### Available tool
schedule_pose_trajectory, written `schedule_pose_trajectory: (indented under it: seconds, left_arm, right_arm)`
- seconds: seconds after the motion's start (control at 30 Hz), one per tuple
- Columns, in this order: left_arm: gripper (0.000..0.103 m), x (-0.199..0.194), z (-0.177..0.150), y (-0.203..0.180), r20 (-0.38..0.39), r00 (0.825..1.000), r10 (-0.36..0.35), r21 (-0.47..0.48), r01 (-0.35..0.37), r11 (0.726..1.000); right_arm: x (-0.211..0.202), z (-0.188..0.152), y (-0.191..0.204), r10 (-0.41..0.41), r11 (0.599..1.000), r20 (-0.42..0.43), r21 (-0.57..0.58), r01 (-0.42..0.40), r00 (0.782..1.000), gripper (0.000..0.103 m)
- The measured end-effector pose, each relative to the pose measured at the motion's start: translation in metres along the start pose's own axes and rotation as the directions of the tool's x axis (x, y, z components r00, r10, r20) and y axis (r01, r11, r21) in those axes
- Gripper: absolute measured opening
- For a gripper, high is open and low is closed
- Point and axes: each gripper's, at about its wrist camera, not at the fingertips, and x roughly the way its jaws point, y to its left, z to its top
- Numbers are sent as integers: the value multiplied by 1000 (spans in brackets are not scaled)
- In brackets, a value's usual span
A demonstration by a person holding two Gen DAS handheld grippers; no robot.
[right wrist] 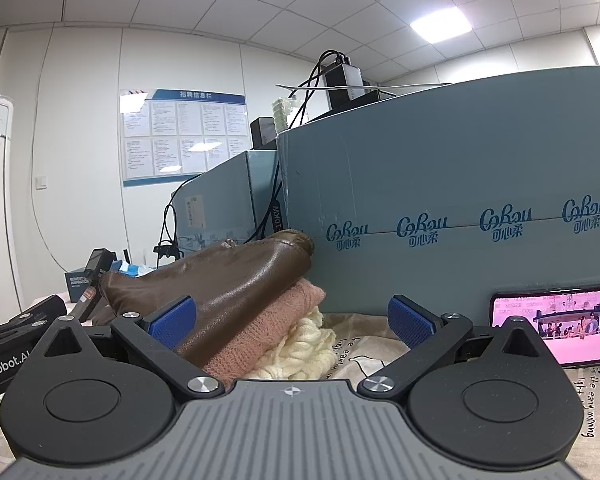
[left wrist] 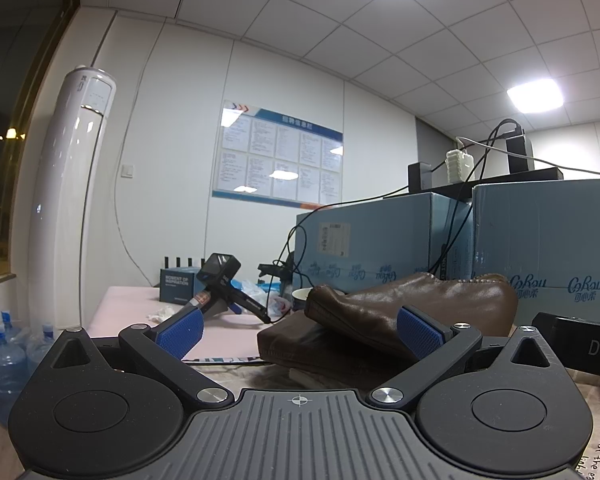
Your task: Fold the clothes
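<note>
My table (right wrist: 364,354) is covered at the near end by a printed cloth (right wrist: 588,404) with handwriting-style lettering, and farther off by a pale pink sheet (left wrist: 120,312). Directly on it: a stack of folded clothes (right wrist: 260,320), with cream knit lowest, pink knit above, brown leather garment (left wrist: 416,300) on top; two blue cartons (right wrist: 460,208) standing against the stack; a phone (right wrist: 556,324) with its screen lit, leaning on the nearer carton; a small dark box (left wrist: 178,286); a handheld camera tool (left wrist: 224,284); a paper cup (left wrist: 302,298).
</note>
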Motion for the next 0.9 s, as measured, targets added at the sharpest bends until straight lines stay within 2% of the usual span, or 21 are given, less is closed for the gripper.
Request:
schedule_pose_trajectory:
  seconds: [0.9]
  left_arm:
    - [103, -1, 0, 1, 5, 1000, 4, -4, -4, 1000]
  right_arm:
    - [0, 0, 1, 13, 1000, -3, -5, -13, 1000, 103]
